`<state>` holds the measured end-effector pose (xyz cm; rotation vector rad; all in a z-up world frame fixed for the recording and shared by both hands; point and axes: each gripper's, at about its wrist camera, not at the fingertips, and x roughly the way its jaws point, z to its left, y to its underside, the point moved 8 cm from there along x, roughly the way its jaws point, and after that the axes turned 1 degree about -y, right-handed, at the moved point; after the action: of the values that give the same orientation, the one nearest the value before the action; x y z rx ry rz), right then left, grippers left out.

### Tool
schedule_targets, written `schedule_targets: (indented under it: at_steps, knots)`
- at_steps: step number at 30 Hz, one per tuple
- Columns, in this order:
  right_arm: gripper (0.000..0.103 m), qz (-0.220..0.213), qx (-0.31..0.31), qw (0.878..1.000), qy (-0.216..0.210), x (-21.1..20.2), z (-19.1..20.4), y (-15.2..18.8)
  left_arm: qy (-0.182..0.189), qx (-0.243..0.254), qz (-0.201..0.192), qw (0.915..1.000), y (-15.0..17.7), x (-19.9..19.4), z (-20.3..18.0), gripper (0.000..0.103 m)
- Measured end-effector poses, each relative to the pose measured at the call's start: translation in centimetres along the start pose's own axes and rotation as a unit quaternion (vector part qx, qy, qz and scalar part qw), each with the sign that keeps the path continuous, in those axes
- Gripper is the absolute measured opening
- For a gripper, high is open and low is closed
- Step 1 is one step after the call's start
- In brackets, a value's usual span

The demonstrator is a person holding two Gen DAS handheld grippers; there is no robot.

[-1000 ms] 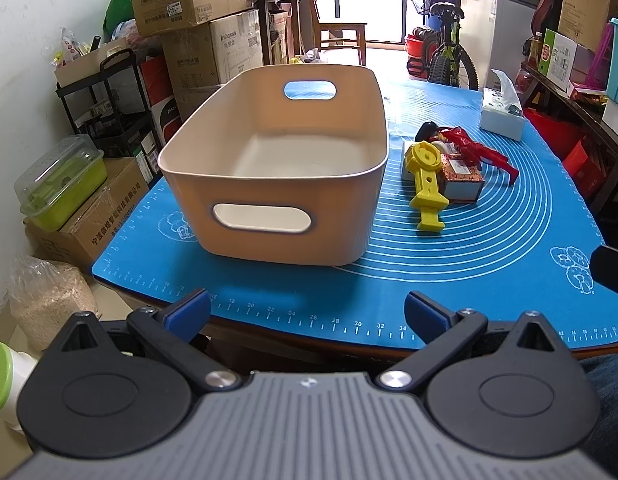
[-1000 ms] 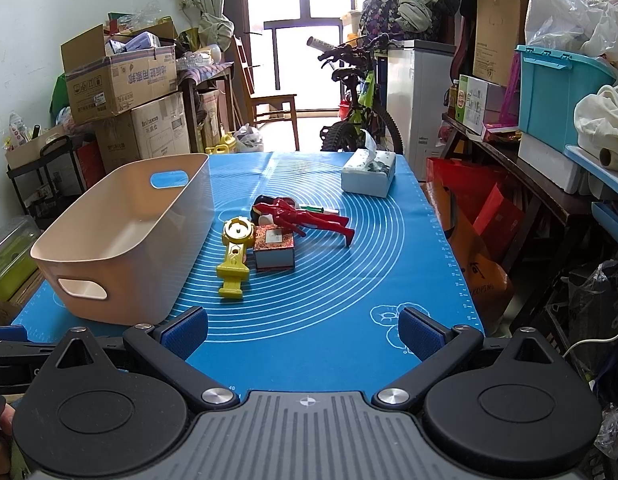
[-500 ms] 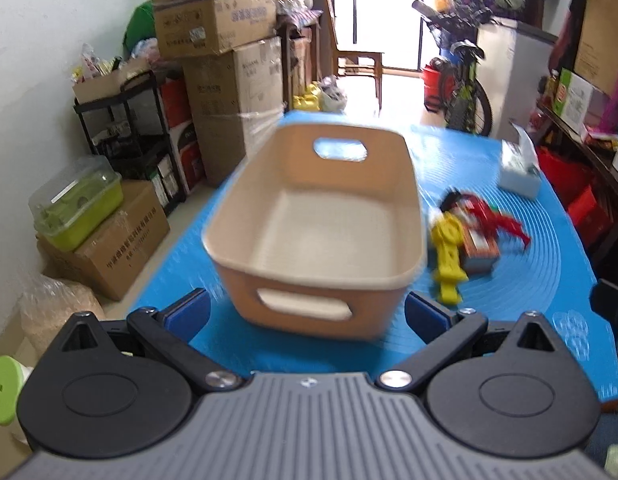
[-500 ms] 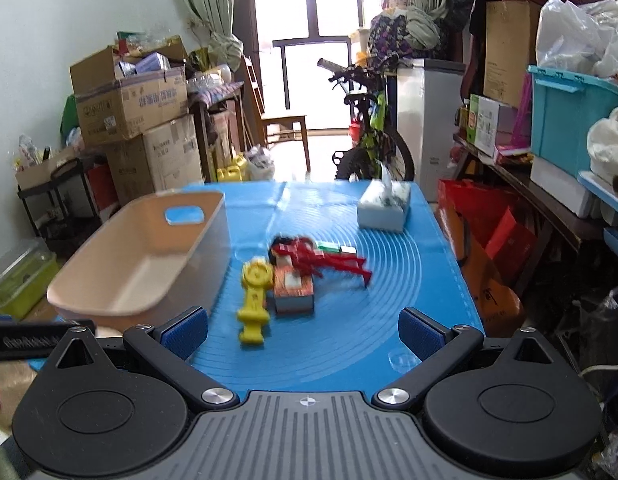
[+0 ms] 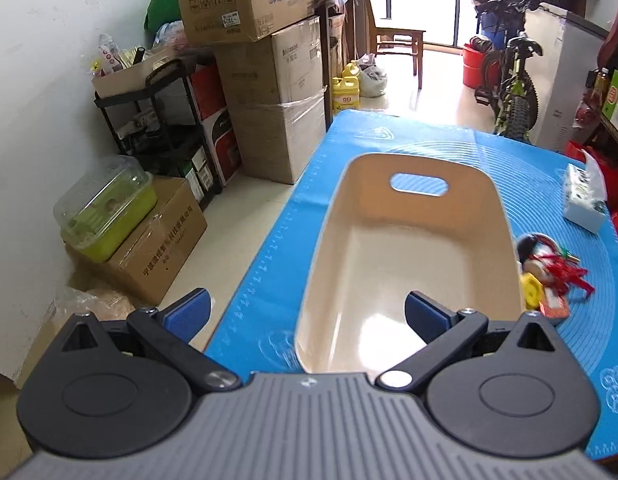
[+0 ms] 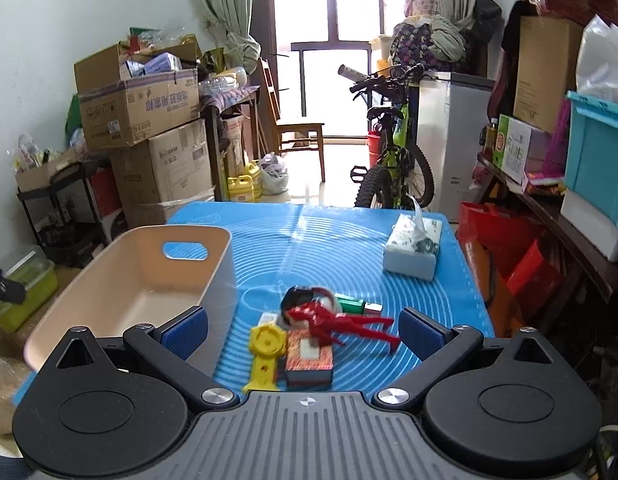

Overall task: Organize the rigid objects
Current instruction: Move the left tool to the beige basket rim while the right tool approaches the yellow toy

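A beige plastic bin (image 5: 413, 248) with handle cutouts stands empty on the blue mat (image 5: 441, 140); it also shows in the right wrist view (image 6: 129, 292). Right of it lies a small pile: a yellow toy (image 6: 265, 348), an orange-red box (image 6: 309, 360), a red plier-like tool (image 6: 341, 322), a black-and-white round object (image 6: 301, 298) and a green item (image 6: 351, 305). My left gripper (image 5: 307, 314) is open and empty, above the bin's near left corner. My right gripper (image 6: 303, 330) is open and empty, just above the pile's near side.
A tissue pack (image 6: 413, 248) lies at the mat's far right. Stacked cardboard boxes (image 5: 269, 80) and a black rack (image 5: 157, 120) stand left of the table. A bicycle (image 6: 393, 160) and a wooden chair (image 6: 297, 136) stand beyond the far edge. Shelves and a teal bin (image 6: 597, 148) line the right.
Both grippers rose and moved forward over the table. The left one now looks down into the bin; the right one has come close to the pile.
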<state>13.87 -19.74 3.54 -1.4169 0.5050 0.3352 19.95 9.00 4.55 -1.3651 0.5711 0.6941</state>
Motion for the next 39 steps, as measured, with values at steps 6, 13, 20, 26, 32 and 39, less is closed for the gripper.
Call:
schedule_targets:
  at_steps: [6,13,20,26,32,39]
  knots:
    - [0.1,0.035,0.005,0.999,0.009,4.6,0.0,0.2,0.007,-0.041,0.044,0.9982,-0.8,4.7,1.8,0.102]
    - [0.1,0.09,0.005,0.996,0.015,9.4,0.8,3.0,0.048,-0.045,0.117,0.991,0.8,9.1,1.8,0.087]
    - [0.1,0.128,0.002,0.992,0.015,12.6,2.0,5.3,0.05,-0.028,0.138,0.9888,2.3,11.0,1.2,0.071]
    - [0.1,0.133,0.001,0.991,0.026,13.8,2.6,6.8,0.045,0.022,0.147,0.9879,2.8,12.1,0.3,0.05]
    - [0.099,0.166,0.013,0.986,0.024,14.8,2.4,8.1,0.058,0.014,0.164,0.9846,3.2,12.7,0.1,0.027]
    - [0.096,0.178,-0.021,0.984,0.024,15.2,3.2,8.8,0.06,0.006,0.169,0.9837,3.5,12.6,0.4,0.014]
